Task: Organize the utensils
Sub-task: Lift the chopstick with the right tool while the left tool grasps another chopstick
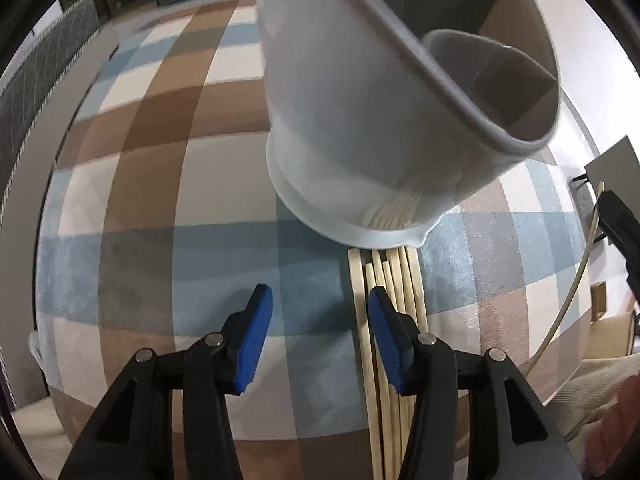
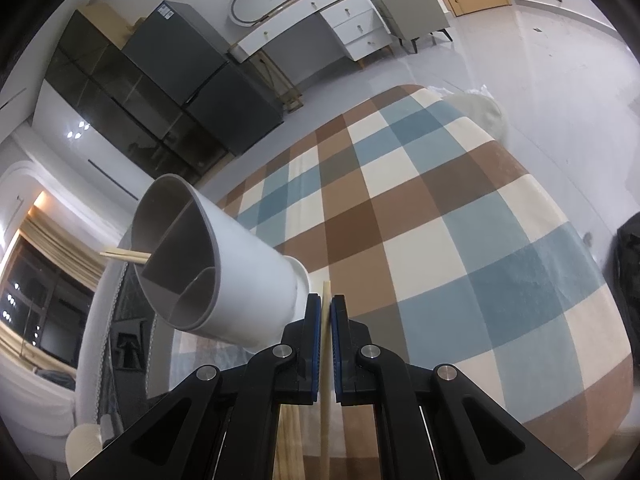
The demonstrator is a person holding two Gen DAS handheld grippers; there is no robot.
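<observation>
Left wrist view looks down on a white utensil holder (image 1: 352, 120) standing on a checked rug (image 1: 160, 200) of blue, brown and cream squares. The holder has a grey rim and inner dividers that split it into compartments. A bundle of wooden chopsticks (image 1: 394, 280) lies on the rug with its far ends against the holder's base, running back toward the camera. The left gripper (image 1: 320, 336) hovers on the near side of the holder with its blue-padded fingers (image 1: 254, 340) wide apart and nothing between them; the right-hand pad sits just over the chopstick bundle, and I cannot tell if it touches it.

From the right wrist view, the holder (image 2: 240, 264) appears to the left, its open mouth turned toward the camera. Two chopstick tips (image 2: 126, 255) stick out of one of its compartments. The right gripper (image 2: 326, 312) sits beside the holder's base, its fingers pressed together on a single chopstick (image 2: 326, 380) whose tip pokes out just past the pads. More chopsticks (image 2: 290, 440) show under that gripper. Beyond the rug's far edge stand dark cabinets (image 2: 152, 92) and a white desk with drawers (image 2: 320, 16)
</observation>
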